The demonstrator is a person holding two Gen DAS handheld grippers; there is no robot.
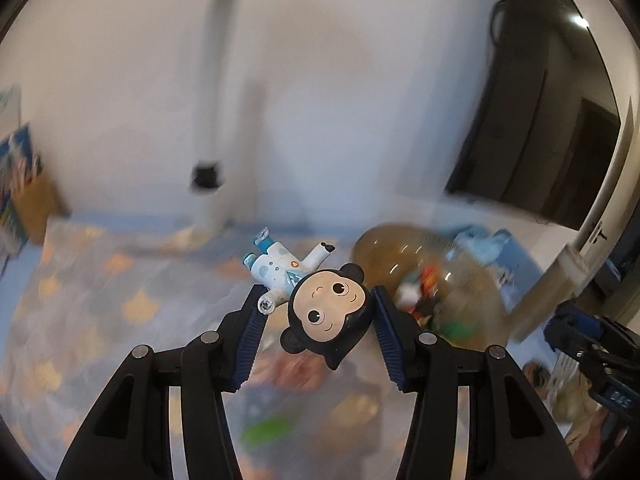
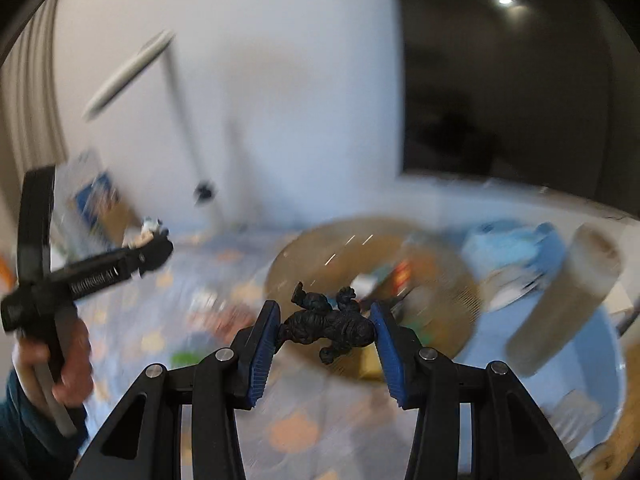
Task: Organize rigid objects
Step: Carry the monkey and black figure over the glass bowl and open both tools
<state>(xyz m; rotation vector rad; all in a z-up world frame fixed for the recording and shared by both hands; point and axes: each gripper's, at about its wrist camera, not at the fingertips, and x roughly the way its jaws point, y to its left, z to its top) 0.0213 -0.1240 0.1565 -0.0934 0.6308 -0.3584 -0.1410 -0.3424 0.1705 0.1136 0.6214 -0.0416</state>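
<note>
Above the patterned desk (image 1: 80, 300), carrying two toys at once: left gripper (image 1: 316, 312) jaws part-closed, pinching the monkey figure (image 1: 326, 310) by its head; right gripper (image 2: 326, 330) jaws clamping the black figurine (image 2: 330, 328). Risking slips while swinging toward the amber bowl (image 2: 312, 248) at one o'clock, both grips being narrow.

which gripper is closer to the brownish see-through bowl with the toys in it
Hard to call; by a hedge, the right. The right gripper, holding a black figure, has the bowl just beyond its tips. The left gripper, holding a monkey doll, has it off to its right.
</note>
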